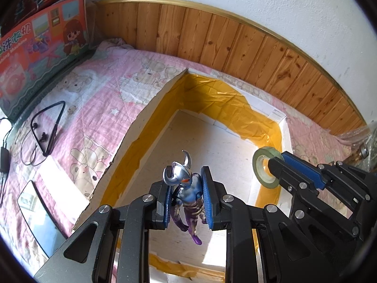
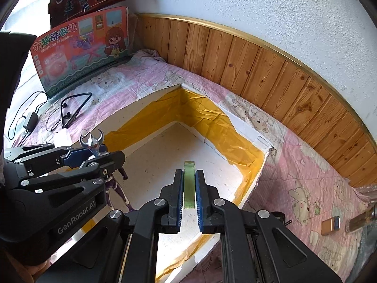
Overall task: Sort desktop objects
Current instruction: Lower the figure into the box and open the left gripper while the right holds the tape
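left wrist view: left hand-held gripper [image 1: 186,200] clamps toy figure [image 1: 188,195], right hand-held gripper [image 2: 189,198] clamps tape roll [image 2: 189,184], both over empty foam box [image 1: 150,108]. nothing sorted; earphones [image 1: 47,129], lighter [image 2: 331,225] left on bed.

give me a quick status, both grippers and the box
Left gripper shut on toy figure, right gripper shut on tape roll. Both above open foam box. Nothing in the way.
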Available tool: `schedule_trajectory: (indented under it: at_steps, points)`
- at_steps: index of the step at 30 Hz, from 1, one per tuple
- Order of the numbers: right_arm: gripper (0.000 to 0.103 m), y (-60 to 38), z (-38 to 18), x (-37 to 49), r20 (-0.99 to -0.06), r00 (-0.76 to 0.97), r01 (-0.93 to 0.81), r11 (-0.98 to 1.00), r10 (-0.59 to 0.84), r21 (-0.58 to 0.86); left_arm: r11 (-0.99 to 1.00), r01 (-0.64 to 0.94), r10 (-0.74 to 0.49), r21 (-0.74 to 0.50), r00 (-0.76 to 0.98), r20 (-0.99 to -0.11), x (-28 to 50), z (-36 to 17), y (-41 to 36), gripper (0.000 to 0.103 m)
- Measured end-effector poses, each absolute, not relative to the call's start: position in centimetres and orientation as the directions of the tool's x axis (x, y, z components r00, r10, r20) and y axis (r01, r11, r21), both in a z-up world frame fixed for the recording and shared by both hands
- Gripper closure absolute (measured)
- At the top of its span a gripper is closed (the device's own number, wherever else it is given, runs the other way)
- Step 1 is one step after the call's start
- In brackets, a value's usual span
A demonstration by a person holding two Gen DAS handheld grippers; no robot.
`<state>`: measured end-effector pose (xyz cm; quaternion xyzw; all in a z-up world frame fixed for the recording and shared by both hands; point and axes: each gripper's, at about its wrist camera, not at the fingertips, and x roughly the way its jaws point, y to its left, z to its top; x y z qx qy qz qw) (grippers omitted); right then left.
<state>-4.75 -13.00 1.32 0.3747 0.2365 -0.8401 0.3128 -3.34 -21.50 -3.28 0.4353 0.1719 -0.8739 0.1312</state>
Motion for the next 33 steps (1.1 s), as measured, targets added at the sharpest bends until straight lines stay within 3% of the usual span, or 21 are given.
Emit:
schedule_trajectory:
  at_steps: [17,33]
  points:
    - [0.092,-15.3,-2.2,-7.5,-0.800,-0.543,0.691,-0.678,-0.257,-0.251,-0.920,0.387,-0.167,-0.057,-0.521,-0.837,-4.5,-5.1,-21.1,0.080]
    - [0.092,-16.3,-5.3,-9.8,-0.808,-0.572,0.662,-0.660,-0.140,-0.354,-0.921,0.387,-0.159,-0.042,-0.474,-0.866,-4.9,-6.4,-21.3,0.080]
